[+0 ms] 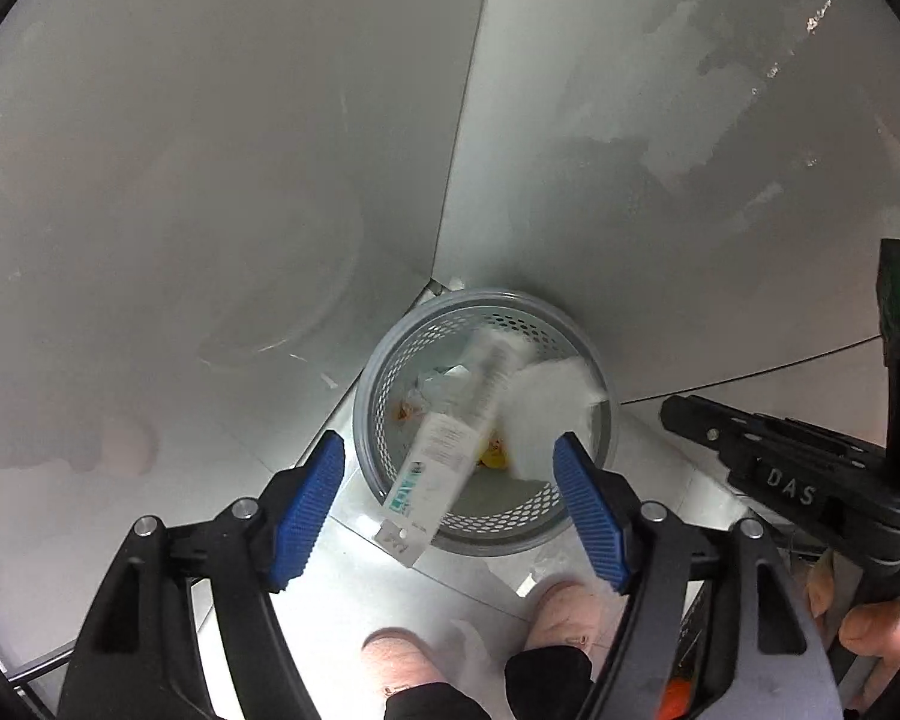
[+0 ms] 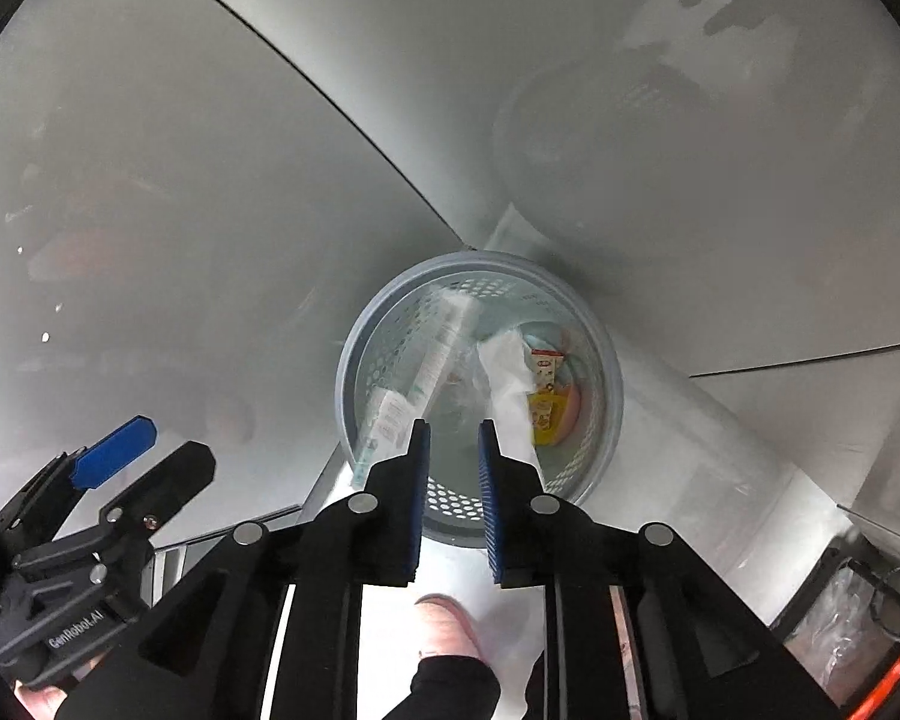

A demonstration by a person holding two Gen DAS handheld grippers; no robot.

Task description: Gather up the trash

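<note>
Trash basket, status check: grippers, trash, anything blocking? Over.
Left gripper open, right gripper slightly open, neither gripping. Long white box and white paper, both blurred, at grey perforated basket mouth. Nothing blocking.

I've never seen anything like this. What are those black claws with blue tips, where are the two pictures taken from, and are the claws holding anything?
There is no robot here: a person carries a hand-held claw in each hand, and each claw has a wide-angle camera looking along its two fingers. That is why both pictures look round and bent.

One picture comes from the left gripper, the other from the right gripper. Each also shows the other tool off to one side. Both point down at a grey perforated wastebasket standing on the floor in a corner between pale walls. The person's shoes show at the bottom.

The left claw is wide open; a blurred long box is in front of it over the basket, touching neither pad. The right claw's pads stand slightly apart with nothing between them. White tissue and colourful wrappers lie inside the basket.
</note>
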